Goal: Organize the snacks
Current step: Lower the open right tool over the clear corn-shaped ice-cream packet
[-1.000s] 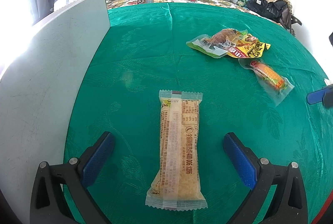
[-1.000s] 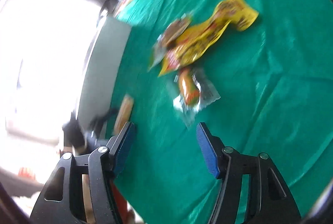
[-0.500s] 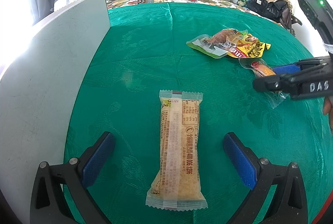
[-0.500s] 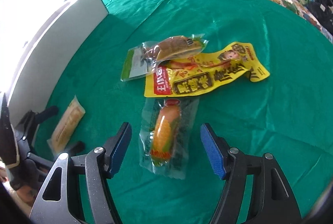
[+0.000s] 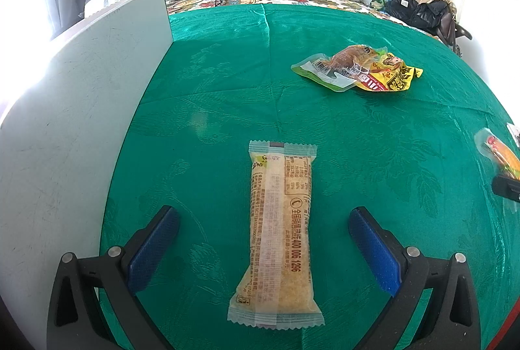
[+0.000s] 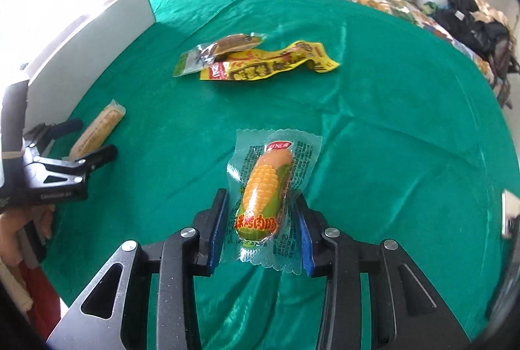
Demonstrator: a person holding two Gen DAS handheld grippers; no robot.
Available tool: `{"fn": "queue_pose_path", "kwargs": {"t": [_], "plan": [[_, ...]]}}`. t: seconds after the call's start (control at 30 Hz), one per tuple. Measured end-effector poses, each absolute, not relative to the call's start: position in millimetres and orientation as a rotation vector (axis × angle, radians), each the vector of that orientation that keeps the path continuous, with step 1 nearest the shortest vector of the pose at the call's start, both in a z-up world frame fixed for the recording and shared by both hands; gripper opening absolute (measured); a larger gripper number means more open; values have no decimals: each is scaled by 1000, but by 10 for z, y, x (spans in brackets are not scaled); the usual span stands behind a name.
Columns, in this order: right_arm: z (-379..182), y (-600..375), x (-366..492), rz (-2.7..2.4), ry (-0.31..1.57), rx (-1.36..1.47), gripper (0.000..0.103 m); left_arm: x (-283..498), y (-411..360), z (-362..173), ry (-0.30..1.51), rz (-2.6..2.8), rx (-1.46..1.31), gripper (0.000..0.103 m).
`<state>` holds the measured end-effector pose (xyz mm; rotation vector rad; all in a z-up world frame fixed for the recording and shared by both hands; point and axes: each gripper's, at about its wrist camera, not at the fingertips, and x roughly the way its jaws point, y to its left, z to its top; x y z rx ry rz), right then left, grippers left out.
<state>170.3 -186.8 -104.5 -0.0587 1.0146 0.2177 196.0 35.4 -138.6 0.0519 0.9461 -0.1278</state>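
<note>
Corn sausage shifted, half-cropped left-side

In the left wrist view the corn sausage packet is cut off at the right edge, while the yellow pouch lies partly hidden under the green-edged packet.

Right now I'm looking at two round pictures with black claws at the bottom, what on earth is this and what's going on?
Those claws are hand-held grippers, one per hand, each carrying a wide-angle camera looking along its fingers. The left gripper is open around a long beige snack bar on the green tablecloth. The right gripper is closed on a corn-print sausage packet. Farther back lie a yellow packet and a brown snack pouch, overlapping. A white board stands at the left.
</note>
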Motion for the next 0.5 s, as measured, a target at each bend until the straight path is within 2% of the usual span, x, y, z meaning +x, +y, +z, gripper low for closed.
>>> {"fn": "queue_pose_path", "kwargs": {"t": [0.13,0.37,0.5], "plan": [[-1211,-1844,1527,167,956,-88,41,1962,356,-1387,946,-128,52,103],[-1362,-1953,1588,103,911,-60,77,1961,353,-1387,946,-128,52,103],[-1374,-1948,1599,107,916,-67,83,1960,352,-1389,946,-128,52,103]]}}
